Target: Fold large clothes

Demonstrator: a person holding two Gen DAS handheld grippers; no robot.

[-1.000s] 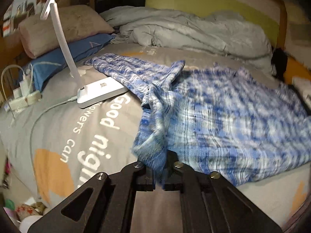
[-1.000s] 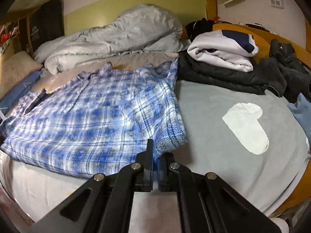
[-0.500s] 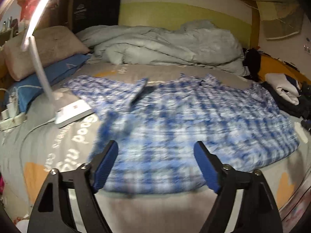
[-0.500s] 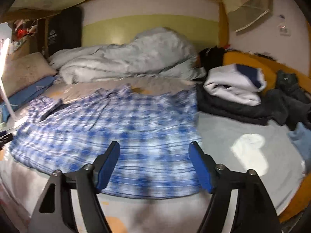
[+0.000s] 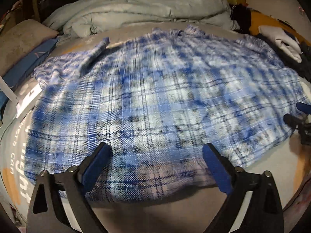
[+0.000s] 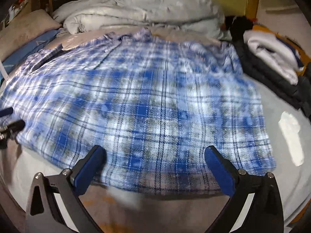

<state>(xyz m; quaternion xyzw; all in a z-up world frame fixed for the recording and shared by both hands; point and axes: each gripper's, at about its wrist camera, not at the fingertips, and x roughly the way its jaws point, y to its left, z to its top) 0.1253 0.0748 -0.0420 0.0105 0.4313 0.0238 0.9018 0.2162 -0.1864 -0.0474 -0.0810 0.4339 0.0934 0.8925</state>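
Observation:
A large blue and white plaid shirt (image 5: 159, 89) lies spread flat on the grey bed, collar toward the far side; it also shows in the right wrist view (image 6: 147, 101). My left gripper (image 5: 156, 155) is open and empty, hovering over the shirt's near hem. My right gripper (image 6: 155, 155) is open and empty over the near hem further right. The right gripper's fingertips (image 5: 300, 114) show at the right edge of the left wrist view. The left gripper's fingertips (image 6: 9, 116) show at the left edge of the right wrist view.
A crumpled grey duvet (image 5: 140, 7) lies along the headboard. Pillows (image 5: 21, 36) and a white lamp base (image 5: 27, 101) sit at the left. Folded white and dark clothes (image 6: 272, 54) are stacked at the right. A white sock (image 6: 291, 134) lies on the bedsheet (image 6: 289, 192).
Both grippers let go of the shirt's corners and opened. They moved inward and closer to the shirt, which now lies flat.

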